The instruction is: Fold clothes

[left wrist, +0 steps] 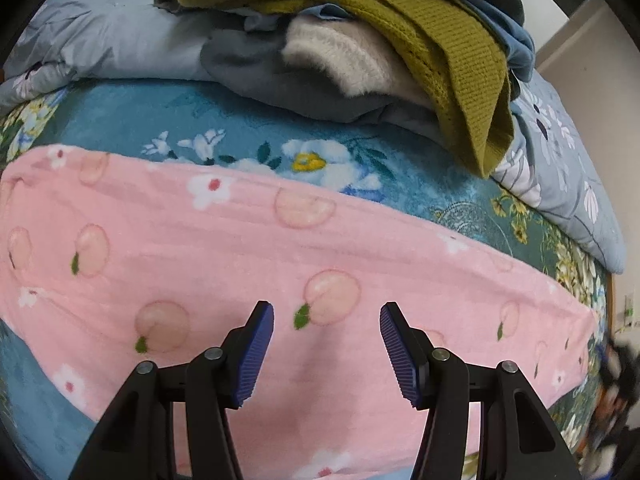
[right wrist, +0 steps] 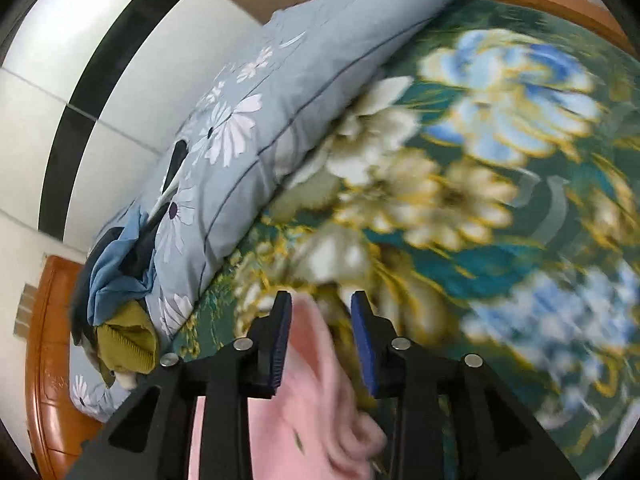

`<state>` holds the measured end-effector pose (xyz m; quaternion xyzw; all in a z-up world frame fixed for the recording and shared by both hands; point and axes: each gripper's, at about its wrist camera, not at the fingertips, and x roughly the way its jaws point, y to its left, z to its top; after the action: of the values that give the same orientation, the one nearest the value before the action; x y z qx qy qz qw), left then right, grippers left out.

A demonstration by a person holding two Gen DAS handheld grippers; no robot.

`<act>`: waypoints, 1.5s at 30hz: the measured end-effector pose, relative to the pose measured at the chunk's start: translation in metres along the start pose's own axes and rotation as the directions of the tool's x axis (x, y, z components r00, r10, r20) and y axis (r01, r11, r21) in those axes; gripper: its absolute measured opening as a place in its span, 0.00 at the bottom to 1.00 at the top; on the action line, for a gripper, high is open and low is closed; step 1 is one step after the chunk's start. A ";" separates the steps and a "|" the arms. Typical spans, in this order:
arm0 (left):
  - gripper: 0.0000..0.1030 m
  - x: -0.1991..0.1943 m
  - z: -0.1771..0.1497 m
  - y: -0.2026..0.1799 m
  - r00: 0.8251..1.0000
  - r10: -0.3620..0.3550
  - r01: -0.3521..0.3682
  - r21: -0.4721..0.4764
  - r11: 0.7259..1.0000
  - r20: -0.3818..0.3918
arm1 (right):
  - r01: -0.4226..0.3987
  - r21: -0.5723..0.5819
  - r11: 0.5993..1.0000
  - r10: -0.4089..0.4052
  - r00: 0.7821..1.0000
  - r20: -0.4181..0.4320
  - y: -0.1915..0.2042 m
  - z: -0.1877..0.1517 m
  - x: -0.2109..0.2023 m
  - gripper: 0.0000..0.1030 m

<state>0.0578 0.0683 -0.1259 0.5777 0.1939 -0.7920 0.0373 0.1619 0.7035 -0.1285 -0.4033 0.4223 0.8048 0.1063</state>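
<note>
A pink fleece garment point(left wrist: 240, 240) printed with peaches and white flowers lies spread flat across the bed. My left gripper point(left wrist: 326, 320) hovers just over it, open, with nothing between its blue pads. In the right wrist view a bunched fold of the same pink garment point(right wrist: 316, 380) runs up between the fingers of my right gripper point(right wrist: 320, 308). The cloth lies along the left pad and a gap shows before the right pad, so the jaws stand apart and do not pinch it. This view is blurred.
A heap of clothes point(left wrist: 360, 40), with a mustard knit point(left wrist: 452, 60) on top, sits on a light blue flowered quilt point(right wrist: 260, 120) at the far side. The teal floral bedspread point(right wrist: 480, 160) covers the bed. A wooden bed frame point(right wrist: 48, 340) and a tiled wall point(right wrist: 60, 60) lie beyond.
</note>
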 end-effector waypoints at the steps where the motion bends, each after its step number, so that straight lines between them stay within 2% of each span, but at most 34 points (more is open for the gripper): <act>1: 0.58 0.002 -0.001 -0.001 1.000 0.005 -0.005 -0.003 1.000 0.000 | -0.002 0.023 1.000 0.002 1.000 0.000 -0.009 -0.012 -0.006 0.40; 3: 0.58 0.006 -0.005 -0.003 1.000 0.016 -0.016 -0.002 1.000 -0.004 | -0.023 0.078 0.997 0.023 1.000 -0.001 -0.026 -0.035 -0.016 0.40; 6: 0.58 0.014 -0.014 -0.009 0.999 0.022 -0.021 0.009 1.000 -0.026 | -0.132 0.204 0.970 0.136 0.991 -0.006 -0.049 -0.071 -0.018 0.41; 9: 0.58 0.020 -0.022 -0.020 0.998 0.011 -0.008 0.053 0.999 -0.061 | -0.132 0.239 0.962 0.144 0.989 -0.033 -0.048 -0.087 -0.004 0.41; 13: 0.58 0.022 -0.028 -0.030 0.997 0.001 0.006 0.091 0.996 -0.080 | -0.171 0.259 0.951 0.189 0.981 -0.046 -0.036 -0.092 0.005 0.41; 19: 0.58 0.025 -0.027 -0.036 0.996 -0.016 0.024 0.087 0.996 -0.093 | -0.223 0.245 0.944 0.240 0.970 -0.041 -0.020 -0.093 0.000 0.41; 25: 0.59 0.026 -0.025 -0.040 0.995 -0.021 0.029 0.087 0.996 -0.093 | -0.294 0.270 0.917 0.304 0.953 0.005 -0.019 -0.094 -0.009 0.41; 31: 0.59 0.028 -0.027 -0.044 0.996 0.015 -0.007 0.105 0.994 -0.083 | -0.173 0.201 0.964 0.187 0.981 -0.054 -0.008 -0.095 0.005 0.41; 32: 0.59 0.029 -0.028 -0.045 0.996 0.024 -0.015 0.108 0.994 -0.081 | -0.147 0.191 0.970 0.160 0.985 -0.057 -0.007 -0.095 0.007 0.39; 33: 0.59 0.030 -0.030 -0.045 0.996 0.038 -0.029 0.110 0.993 -0.081 | -0.119 0.181 0.976 0.132 0.989 -0.060 -0.006 -0.094 0.008 0.33; 34: 0.59 0.032 -0.031 -0.044 0.995 0.050 -0.040 0.111 0.993 -0.082 | -0.099 0.173 0.980 0.111 0.992 -0.065 -0.005 -0.093 0.009 0.18; 35: 0.59 0.033 -0.033 -0.044 0.995 0.061 -0.052 0.111 0.992 -0.083 | -0.087 0.170 0.982 0.100 0.992 -0.074 -0.004 -0.090 0.010 0.12; 36: 0.59 0.035 -0.035 -0.044 0.994 0.072 -0.062 0.113 0.992 -0.085 | -0.097 0.161 0.982 0.109 0.992 -0.067 -0.002 -0.086 0.007 0.10; 38: 0.59 0.037 -0.040 -0.045 0.993 0.087 -0.078 0.118 0.990 -0.078 | -0.171 0.125 0.977 0.174 0.985 -0.011 0.007 -0.077 -0.008 0.08; 41: 0.59 0.041 -0.044 -0.046 0.991 0.107 -0.097 0.123 0.988 -0.079 | -0.279 0.060 0.958 0.274 0.958 0.079 0.017 -0.066 -0.033 0.08; 42: 0.59 0.044 -0.045 -0.046 0.990 0.107 -0.096 0.120 0.988 -0.089 | -0.290 0.036 0.956 0.285 0.953 0.102 0.018 -0.063 -0.039 0.08; 45: 0.59 0.048 -0.047 -0.047 0.988 0.116 -0.103 0.122 0.987 -0.100 | -0.166 0.035 0.985 0.164 0.985 0.052 0.002 -0.061 -0.022 0.07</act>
<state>0.0710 0.1360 -0.1705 0.6302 0.1172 -0.7666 0.0368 0.2091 0.6592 -0.1308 -0.3448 0.4674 0.8120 0.0575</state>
